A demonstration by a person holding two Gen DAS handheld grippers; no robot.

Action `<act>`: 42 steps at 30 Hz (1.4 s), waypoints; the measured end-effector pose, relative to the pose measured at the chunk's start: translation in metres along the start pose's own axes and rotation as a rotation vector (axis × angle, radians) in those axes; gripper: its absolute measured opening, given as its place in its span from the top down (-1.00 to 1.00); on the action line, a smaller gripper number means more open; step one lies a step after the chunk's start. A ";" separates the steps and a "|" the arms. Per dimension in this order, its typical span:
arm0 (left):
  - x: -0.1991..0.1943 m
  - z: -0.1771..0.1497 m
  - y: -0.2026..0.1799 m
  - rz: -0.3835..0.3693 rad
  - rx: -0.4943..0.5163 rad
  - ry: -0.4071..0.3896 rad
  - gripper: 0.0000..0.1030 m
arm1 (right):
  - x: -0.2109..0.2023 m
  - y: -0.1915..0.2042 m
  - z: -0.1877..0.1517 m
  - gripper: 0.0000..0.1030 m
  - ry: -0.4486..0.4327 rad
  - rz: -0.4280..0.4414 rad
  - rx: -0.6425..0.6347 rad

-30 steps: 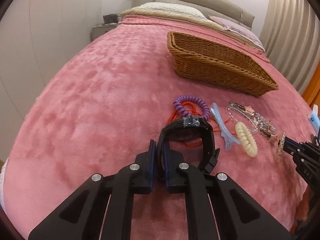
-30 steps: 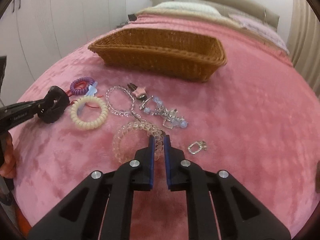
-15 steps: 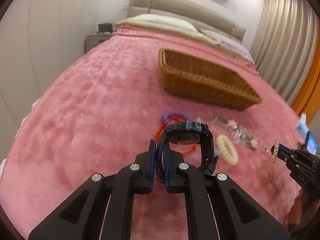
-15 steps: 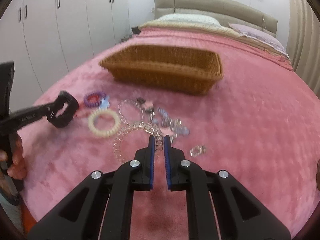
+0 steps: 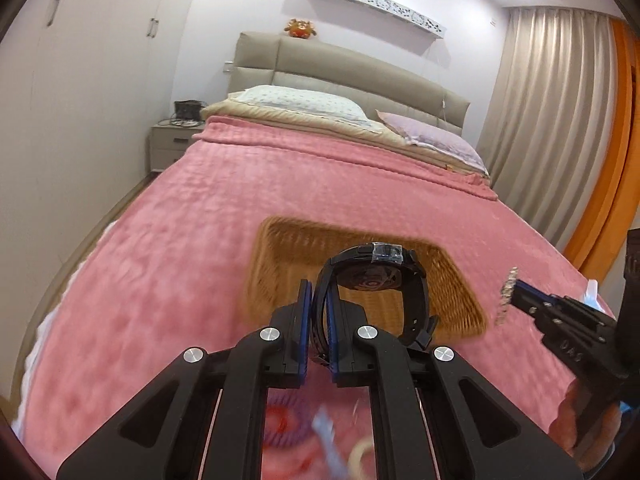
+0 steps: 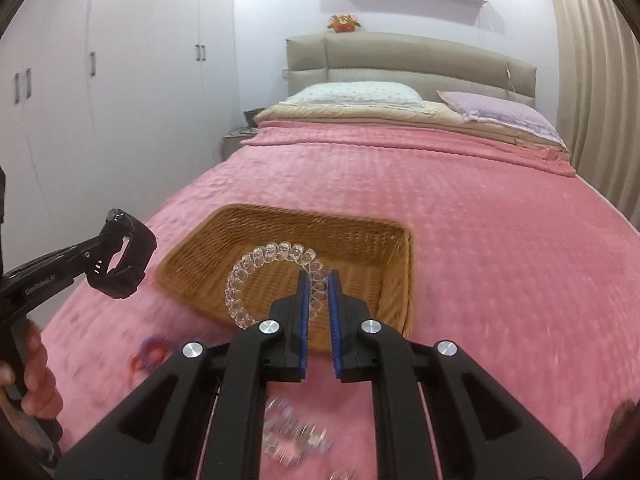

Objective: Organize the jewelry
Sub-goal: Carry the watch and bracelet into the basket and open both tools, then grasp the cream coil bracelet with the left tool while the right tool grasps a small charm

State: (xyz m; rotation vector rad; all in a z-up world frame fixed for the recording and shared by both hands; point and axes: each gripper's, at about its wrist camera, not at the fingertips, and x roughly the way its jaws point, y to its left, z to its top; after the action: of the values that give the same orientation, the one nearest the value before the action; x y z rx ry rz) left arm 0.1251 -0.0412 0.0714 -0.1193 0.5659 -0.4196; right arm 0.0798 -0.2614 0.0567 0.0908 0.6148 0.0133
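Note:
My left gripper is shut on the strap of a black watch and holds it up in the air before the near edge of the brown wicker basket. My right gripper is shut on a clear crystal bead bracelet, lifted over the near part of the basket. The left gripper with the watch shows left of the basket in the right wrist view. The right gripper with the bracelet shows at right in the left wrist view.
The basket sits on a pink blanket. Below me lie a purple coil hair tie, a blue clip, a cream coil tie and silver jewelry. Pillows and headboard are far behind.
Both grippers have risen off the bed and moved forward toward the basket, carrying the watch and the bracelet. The loose jewelry now lies below and behind the fingers.

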 end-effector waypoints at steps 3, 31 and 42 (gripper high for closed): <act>0.033 0.009 -0.007 0.004 0.009 0.025 0.90 | 0.037 -0.012 0.012 0.85 0.070 0.003 0.029; 0.029 -0.019 0.001 -0.061 0.020 0.148 0.22 | 0.035 -0.015 -0.007 0.10 0.162 -0.031 -0.009; -0.049 -0.081 0.004 -0.080 -0.024 0.112 0.22 | -0.044 -0.022 -0.065 0.10 0.054 -0.008 0.020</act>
State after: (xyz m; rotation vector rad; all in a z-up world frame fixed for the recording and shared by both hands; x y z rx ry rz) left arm 0.0456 -0.0170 0.0267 -0.1427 0.6777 -0.4991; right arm 0.0065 -0.2797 0.0274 0.1075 0.6696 0.0024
